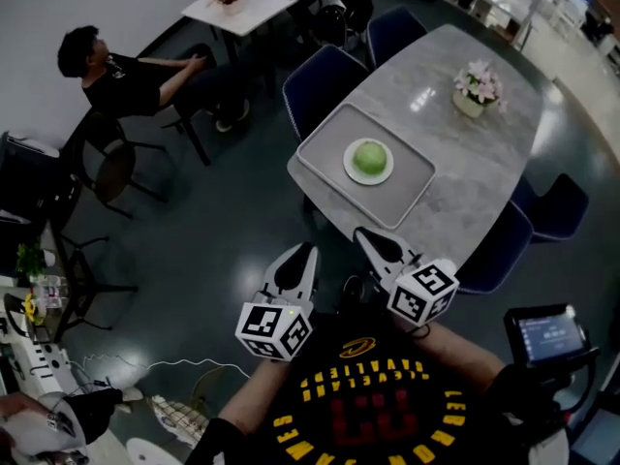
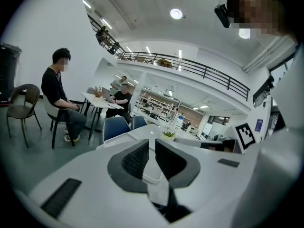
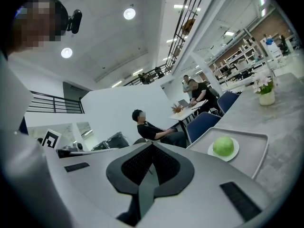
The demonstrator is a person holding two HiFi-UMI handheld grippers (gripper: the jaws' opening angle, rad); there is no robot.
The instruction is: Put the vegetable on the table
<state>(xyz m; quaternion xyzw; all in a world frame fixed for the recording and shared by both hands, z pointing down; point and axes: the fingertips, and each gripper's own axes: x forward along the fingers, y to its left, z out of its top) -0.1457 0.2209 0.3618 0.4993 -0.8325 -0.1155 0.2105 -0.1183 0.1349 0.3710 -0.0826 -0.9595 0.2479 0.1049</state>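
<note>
A round green cabbage (image 1: 369, 157) sits on a small white plate (image 1: 350, 170), which rests in the middle of a flat grey rectangular tray (image 1: 325, 149) at the near end of a grey stone-look table (image 1: 484, 172), seen from the head view. A small pot of pink and white flowers (image 1: 476, 87) stands farther along the table. The left gripper (image 1: 302, 255) and right gripper (image 1: 370, 240) hover short of the table, well apart from the cabbage. In the left gripper view, the left gripper's (image 2: 152, 148) jaws stand narrowly apart, empty. In the right gripper view, the right gripper's (image 3: 152, 148) jaws are pressed together with nothing between them; the cabbage (image 3: 224, 146) on its plate (image 3: 212, 152) lies ahead to the right.
</note>
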